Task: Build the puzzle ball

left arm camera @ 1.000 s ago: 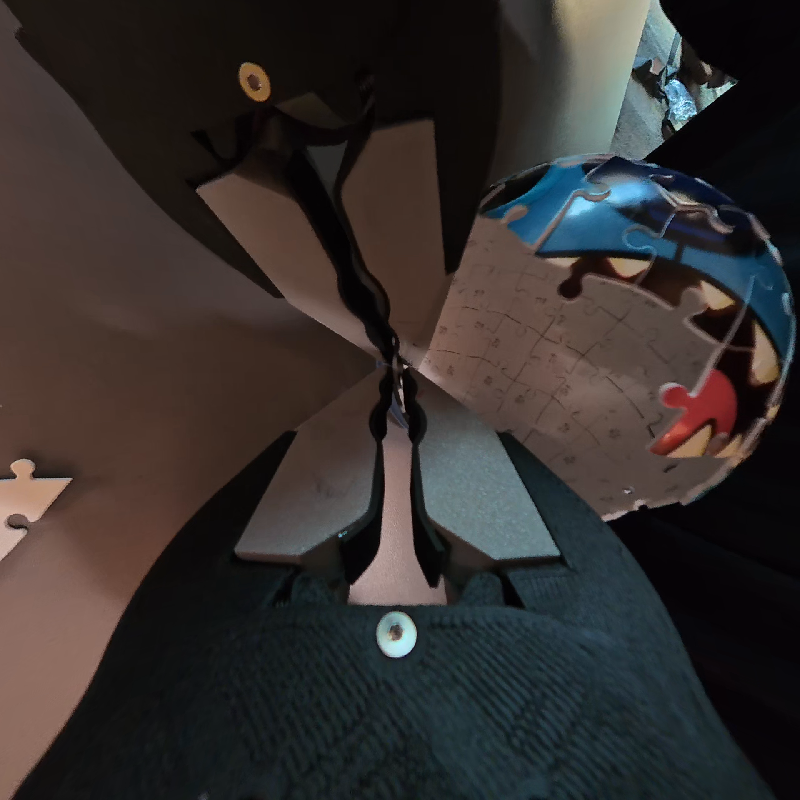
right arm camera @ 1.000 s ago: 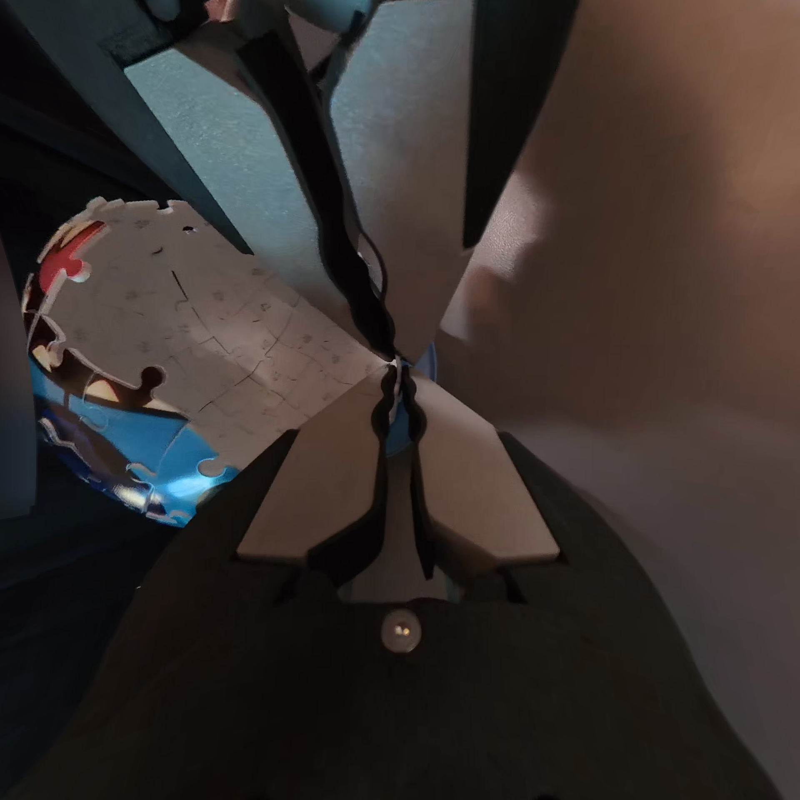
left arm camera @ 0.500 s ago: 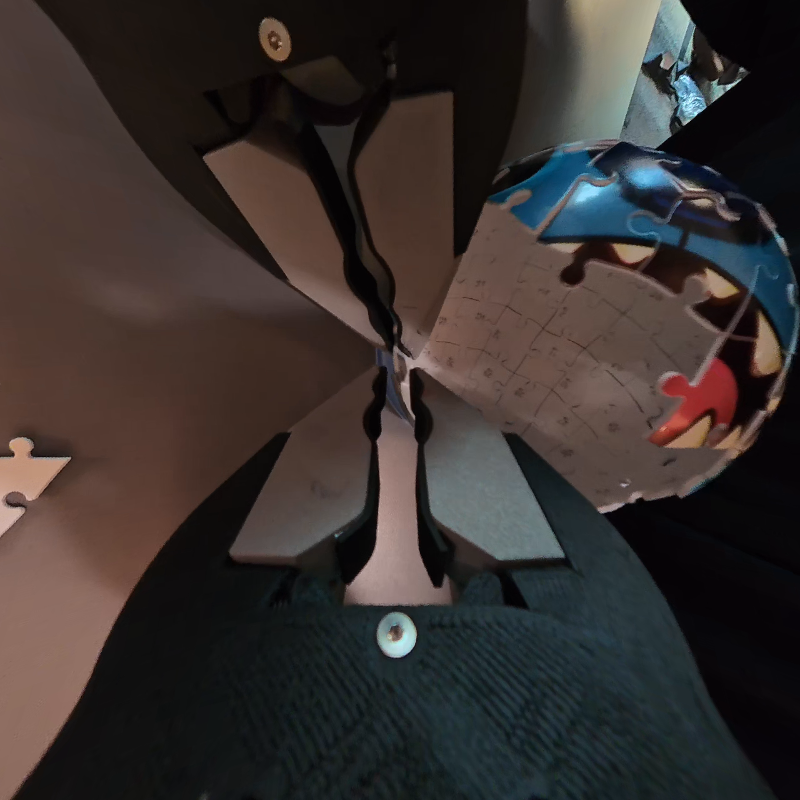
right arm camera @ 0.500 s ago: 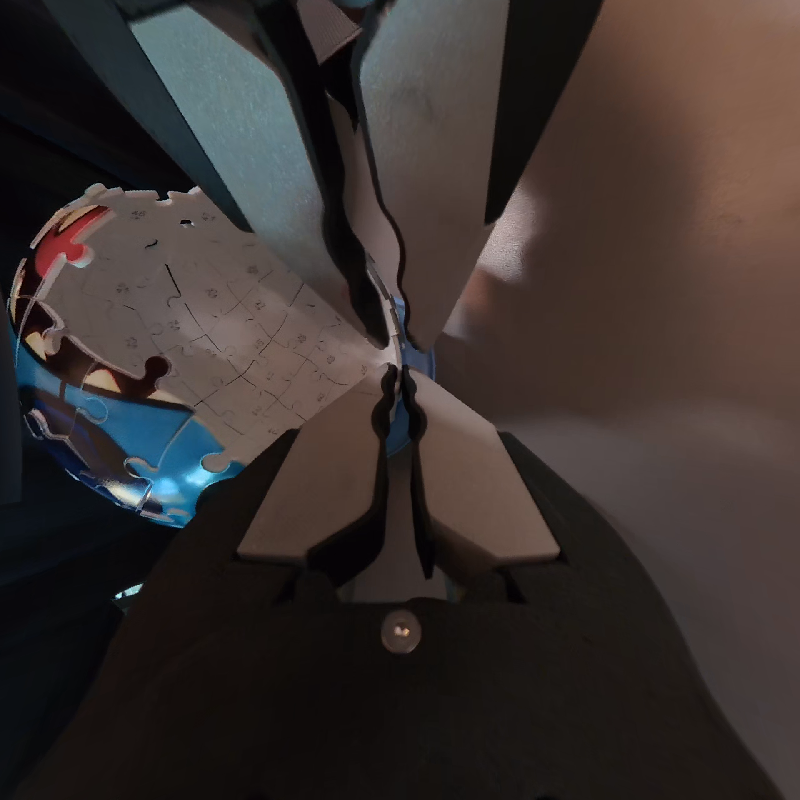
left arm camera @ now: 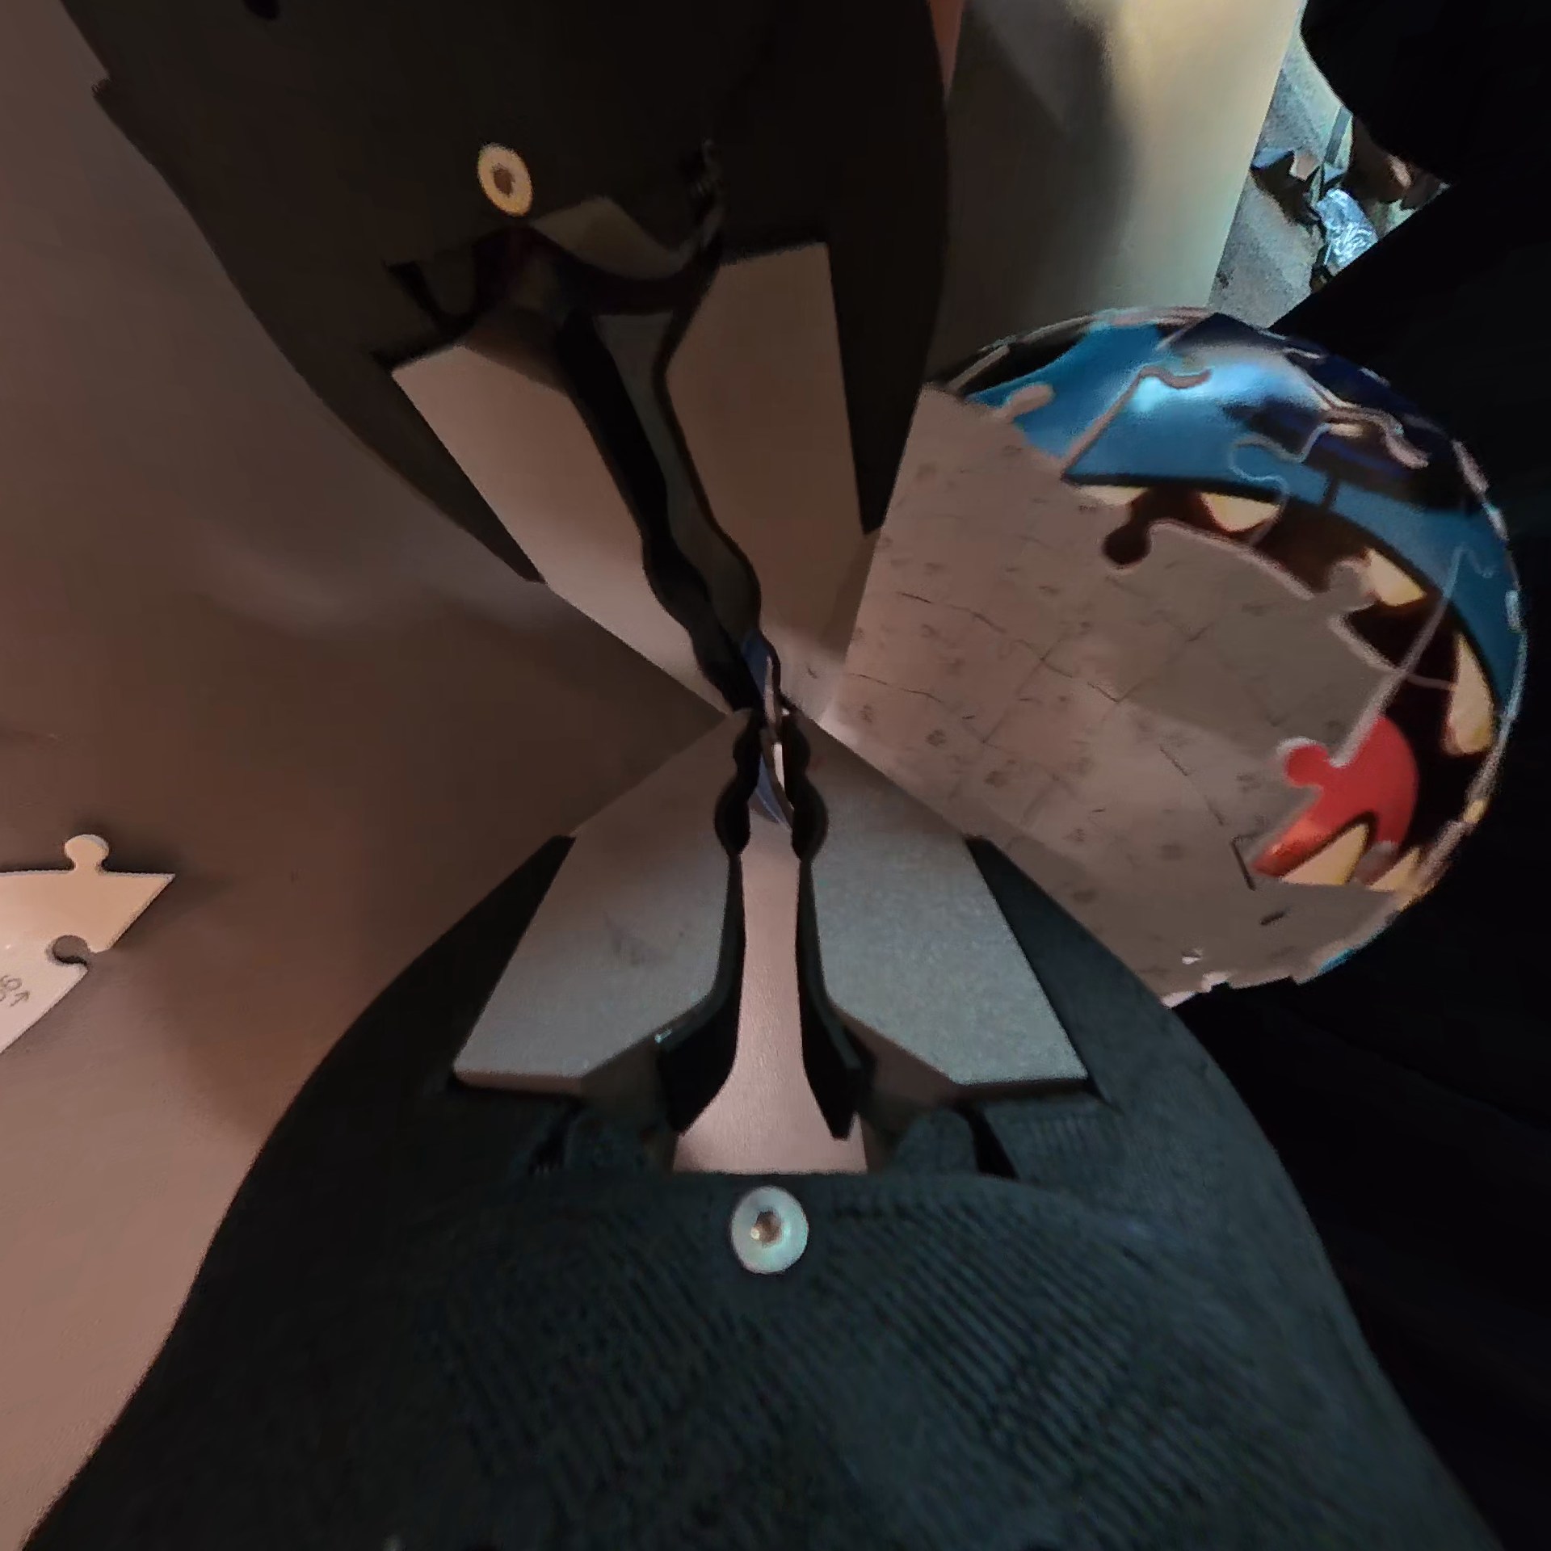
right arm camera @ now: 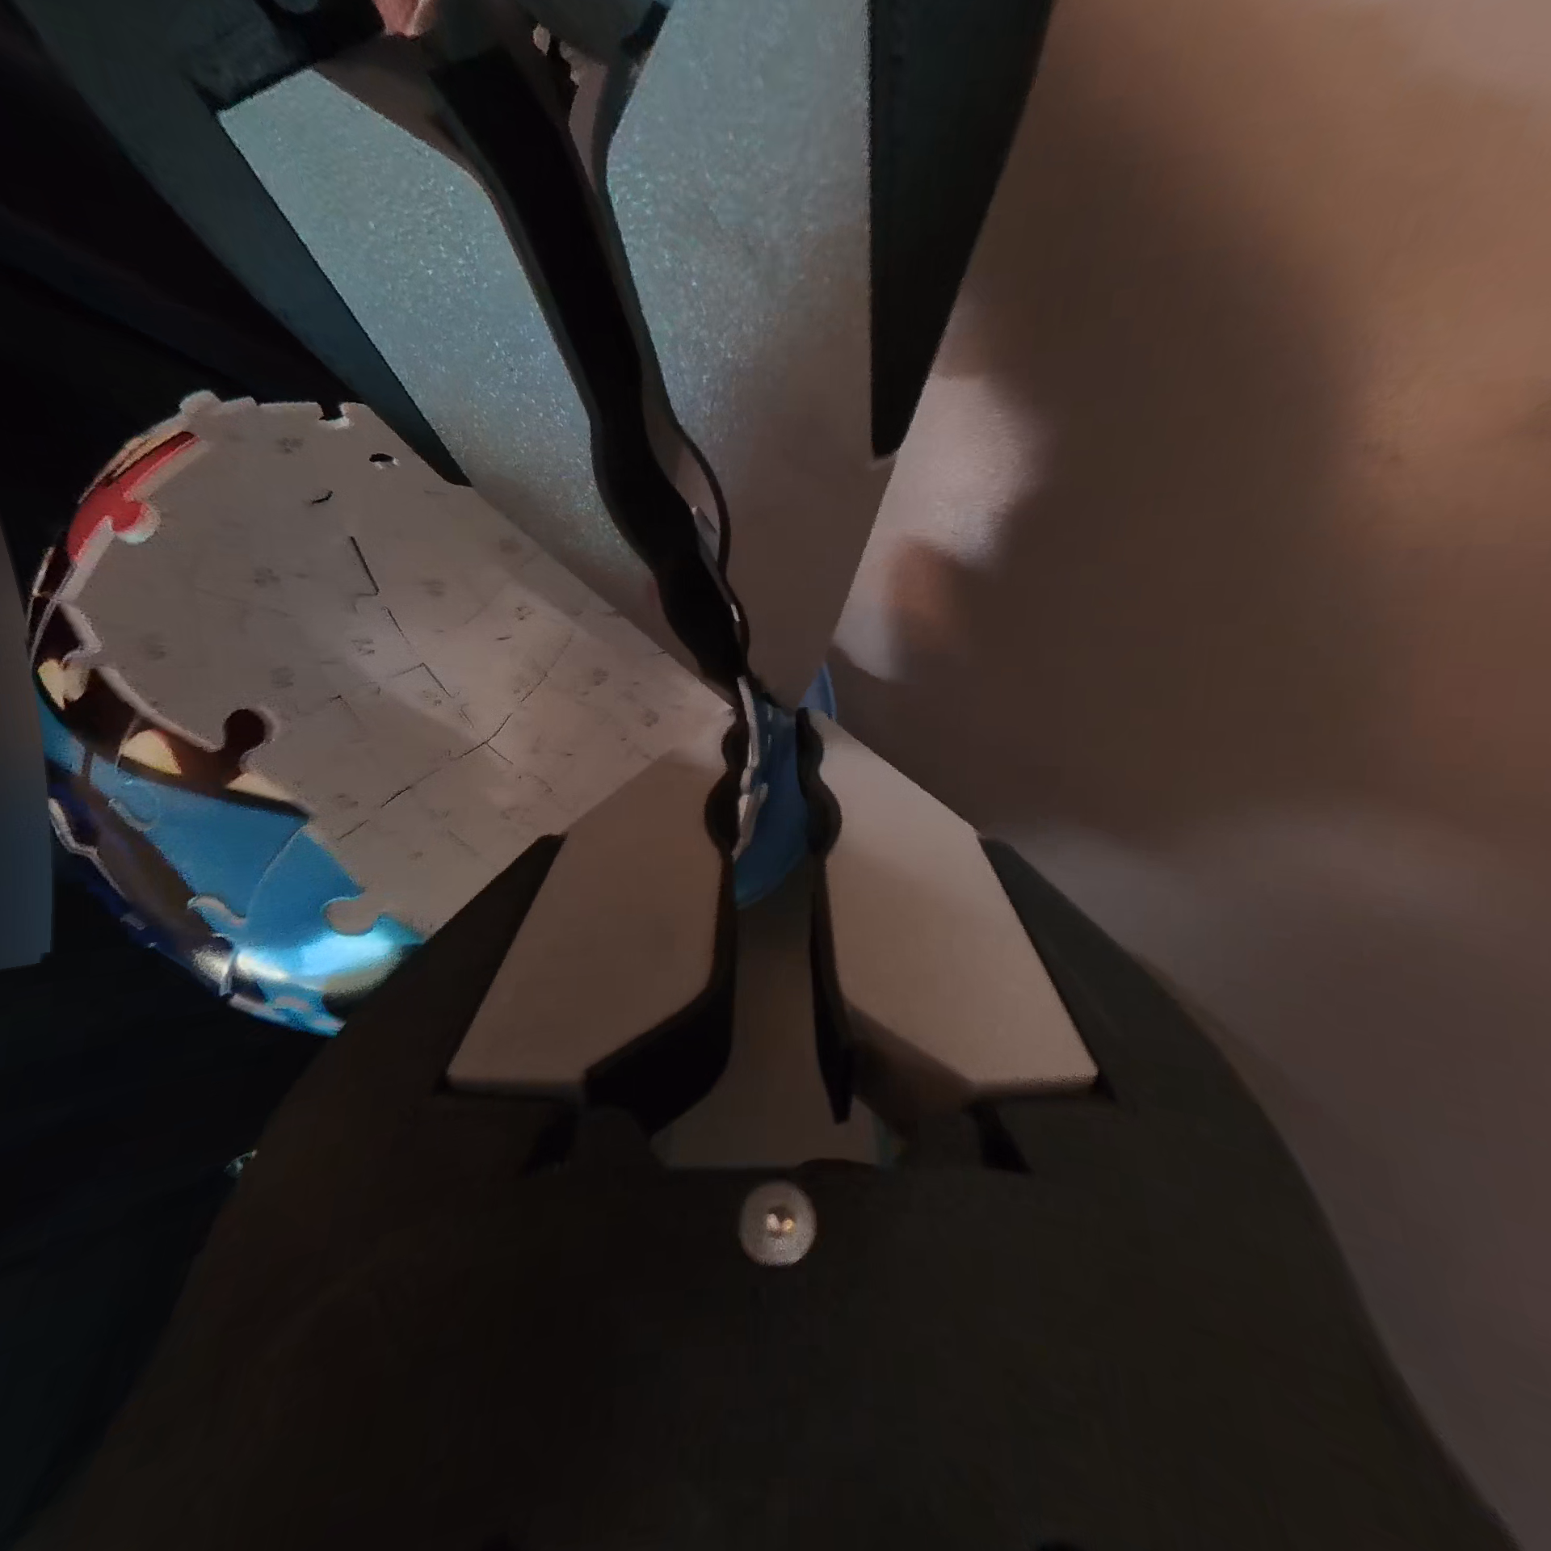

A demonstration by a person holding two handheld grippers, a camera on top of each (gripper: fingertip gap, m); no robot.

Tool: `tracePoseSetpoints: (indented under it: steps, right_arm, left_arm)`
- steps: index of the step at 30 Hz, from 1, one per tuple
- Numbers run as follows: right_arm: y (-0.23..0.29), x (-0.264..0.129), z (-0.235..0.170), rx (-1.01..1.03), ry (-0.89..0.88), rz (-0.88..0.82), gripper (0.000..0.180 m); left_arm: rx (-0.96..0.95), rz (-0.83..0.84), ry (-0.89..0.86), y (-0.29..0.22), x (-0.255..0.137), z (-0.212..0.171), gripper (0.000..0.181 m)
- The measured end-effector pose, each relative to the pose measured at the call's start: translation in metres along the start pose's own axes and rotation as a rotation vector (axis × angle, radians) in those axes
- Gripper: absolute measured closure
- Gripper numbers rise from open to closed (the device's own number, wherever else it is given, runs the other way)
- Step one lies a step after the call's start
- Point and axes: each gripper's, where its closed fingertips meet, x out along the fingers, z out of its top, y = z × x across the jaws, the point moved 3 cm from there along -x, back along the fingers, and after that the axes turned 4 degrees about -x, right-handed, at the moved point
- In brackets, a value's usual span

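At the centre of the left wrist view, the left gripper [left arm camera: 768, 776] has its fingers closed on the thin rim of the puzzle ball [left arm camera: 1175, 663]. The right gripper [right arm camera: 768, 772] pinches the same rim from the opposite side, tip to tip with the left. The half-built ball hangs off to the right of that frame, its white inside showing. The step in hand looks like seating a rim piece; the next move calls for a firm squeeze without buckling the shell. At the left edge a loose puzzle piece [left arm camera: 71, 915] lies on the bench [left arm camera: 252, 671]. Half a second ago the far fingers stood slightly parted; now they are closed.
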Motion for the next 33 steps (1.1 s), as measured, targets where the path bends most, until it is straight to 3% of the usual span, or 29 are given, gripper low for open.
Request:
tracePoseSetpoints:
  steps: [26, 29, 33]
  right_arm:
    - [0.0, 0.002, 0.0, 0.02, 0.045, 0.004, 0.177]
    - [-0.002, -0.013, 0.004, 0.059, 0.003, 0.007, 0.167]
    - [-0.007, -0.038, 0.01, 0.028, -0.084, -0.075, 0.171]
  left_arm:
    - [-0.001, 0.013, -0.004, 0.0, -0.001, -0.001, 0.179]
    - [0.0, 0.016, -0.001, 0.0, -0.002, -0.001, 0.18]
    - [-0.004, 0.013, -0.002, 0.0, -0.002, -0.001, 0.179]
